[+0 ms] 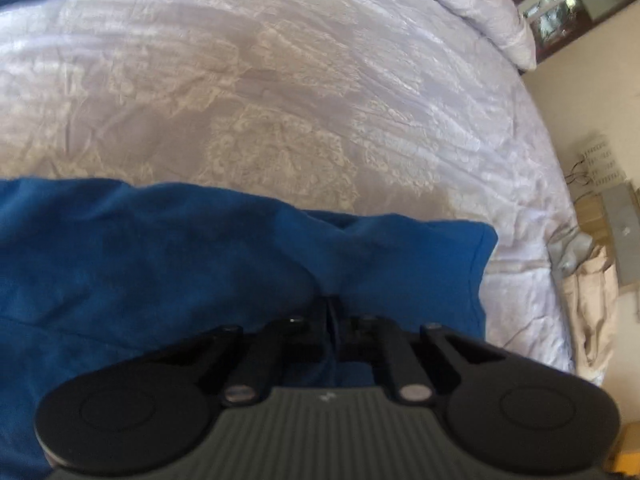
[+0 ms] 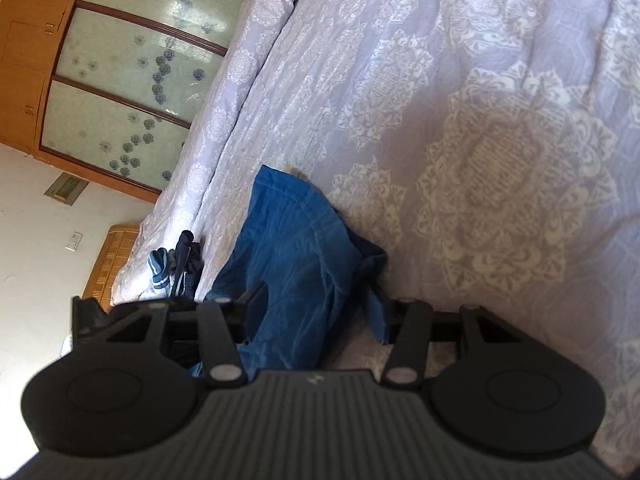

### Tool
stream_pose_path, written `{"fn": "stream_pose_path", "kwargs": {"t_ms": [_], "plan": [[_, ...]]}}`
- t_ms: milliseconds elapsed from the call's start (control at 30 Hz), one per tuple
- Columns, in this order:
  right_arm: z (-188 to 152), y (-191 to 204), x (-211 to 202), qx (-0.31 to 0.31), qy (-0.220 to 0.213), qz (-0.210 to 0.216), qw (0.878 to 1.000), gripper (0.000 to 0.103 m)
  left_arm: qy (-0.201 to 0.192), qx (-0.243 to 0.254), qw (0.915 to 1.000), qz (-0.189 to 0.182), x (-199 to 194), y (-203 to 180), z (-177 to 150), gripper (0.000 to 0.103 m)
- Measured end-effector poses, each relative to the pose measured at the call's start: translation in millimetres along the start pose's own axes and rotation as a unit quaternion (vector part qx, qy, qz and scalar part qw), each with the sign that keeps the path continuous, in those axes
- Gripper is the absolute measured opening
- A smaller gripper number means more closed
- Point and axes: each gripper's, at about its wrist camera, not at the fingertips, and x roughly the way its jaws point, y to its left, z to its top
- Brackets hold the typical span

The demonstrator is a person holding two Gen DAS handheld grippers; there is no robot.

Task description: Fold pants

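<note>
Your left gripper [image 1: 332,312] is pinched on the blue pants [image 1: 160,256]; your right gripper [image 2: 320,312], spread wide, straddles their length running ahead.

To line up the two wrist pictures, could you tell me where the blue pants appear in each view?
Left wrist: the blue pants fill the lower left and centre, pinched by the shut left gripper.
Right wrist: they lie at lower centre, bunched between the open fingers of the right gripper.
Shared landmark: the lavender patterned bedspread under them in both.
</note>
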Motion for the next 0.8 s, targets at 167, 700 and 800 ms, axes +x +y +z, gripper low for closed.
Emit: {"fn": "stream_pose_path", "kwargs": {"t_ms": [167,700,800], "plan": [[-3.2,4.9,4.8,-0.008,-0.015,-0.007,1.0,0.052,-0.009,0.031,0.9991,0.027,-0.6,-10.9,-6.6,0.006],[-90.9,152.6,39.3,-0.46,0.027,0.018,0.887,0.014,-0.017,0.04,0.996,-0.078,-87.3,0.7,-13.4,0.095],[-124.6,164.7,57.2,-0.516,0.054,0.016,0.855,0.014,-0.015,0.064,0.9956,-0.067,-92.1,2.9,-16.9,0.096]]}}
